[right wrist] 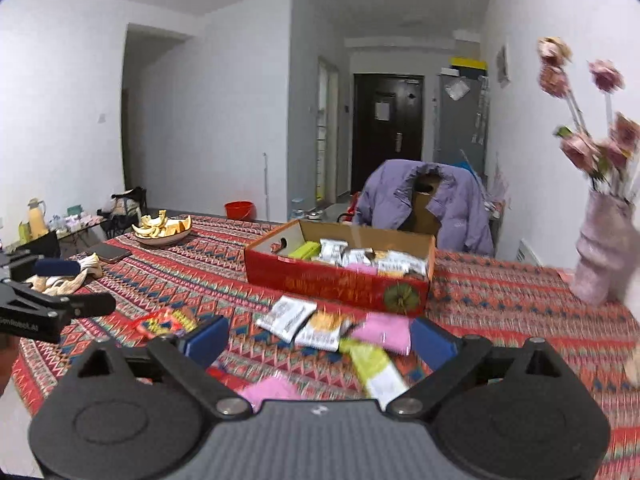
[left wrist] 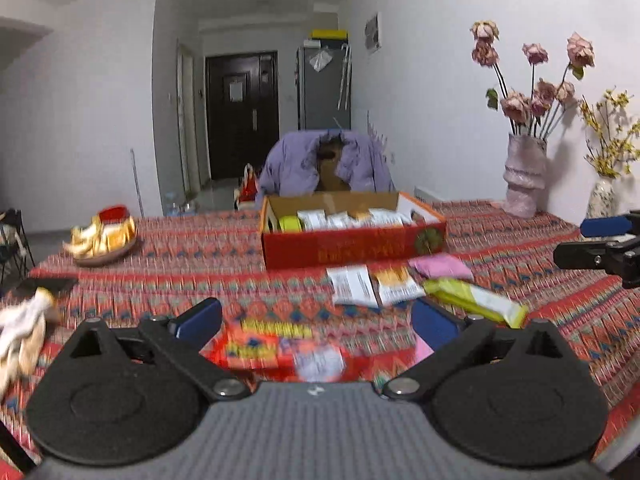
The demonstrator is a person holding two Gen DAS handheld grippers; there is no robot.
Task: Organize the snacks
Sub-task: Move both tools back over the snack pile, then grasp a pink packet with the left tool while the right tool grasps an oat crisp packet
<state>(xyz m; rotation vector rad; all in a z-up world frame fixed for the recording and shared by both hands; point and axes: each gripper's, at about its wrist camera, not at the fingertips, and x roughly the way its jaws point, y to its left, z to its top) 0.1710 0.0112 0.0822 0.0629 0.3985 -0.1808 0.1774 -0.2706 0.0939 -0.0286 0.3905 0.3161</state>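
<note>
Legible text: one partial white marking, reading roughly "Sonrobot.AI", on the black body of the left gripper point(right wrist: 76, 284), left of the red cardboard box point(right wrist: 340, 284). Gold print on the box front and all snack packet printing are blurred, unreadable.

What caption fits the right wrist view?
Open right gripper above loose snack packets before the red box.

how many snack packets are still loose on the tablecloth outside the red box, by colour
white packets: 2
pink packets: 2
yellow-green packet: 1
red packet: 1
total: 6
</note>
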